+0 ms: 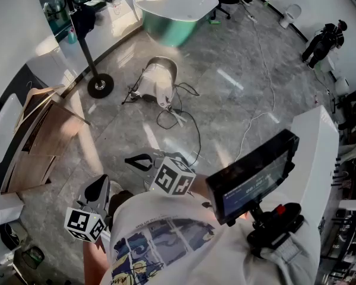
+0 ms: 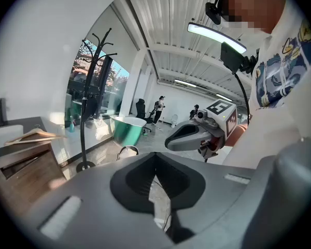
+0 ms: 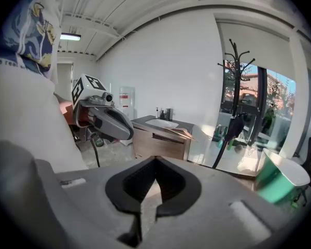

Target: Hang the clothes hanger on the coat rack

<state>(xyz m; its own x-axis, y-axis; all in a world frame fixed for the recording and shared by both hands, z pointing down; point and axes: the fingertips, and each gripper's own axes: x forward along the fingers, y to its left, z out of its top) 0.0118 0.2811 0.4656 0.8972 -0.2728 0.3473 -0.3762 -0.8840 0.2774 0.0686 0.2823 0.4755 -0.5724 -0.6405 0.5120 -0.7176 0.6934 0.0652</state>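
Note:
The wooden clothes hanger point(image 1: 43, 97) lies on top of a wooden cabinet point(image 1: 44, 141) at the left, also seen as the hanger point(image 2: 33, 135) and the hanger point(image 3: 179, 133). The black coat rack point(image 1: 89, 58) stands on a round base beyond the cabinet; its hooked top shows as the rack point(image 2: 93, 51) and the rack point(image 3: 234, 61). My left gripper point(image 1: 99, 183) and right gripper point(image 1: 130, 160) are held low, close to my body, well short of cabinet and rack. Both are shut with nothing between them, as the left gripper point(image 2: 155, 160) and right gripper point(image 3: 155, 162) views show.
A green bathtub point(image 1: 177, 12) stands at the back. A round white device point(image 1: 159, 79) with loose cables lies on the grey floor beyond the grippers. A dark item point(image 3: 233, 127) hangs on the rack's pole. A monitor point(image 1: 252, 177) sits at my chest. A person point(image 1: 323, 40) stands far right.

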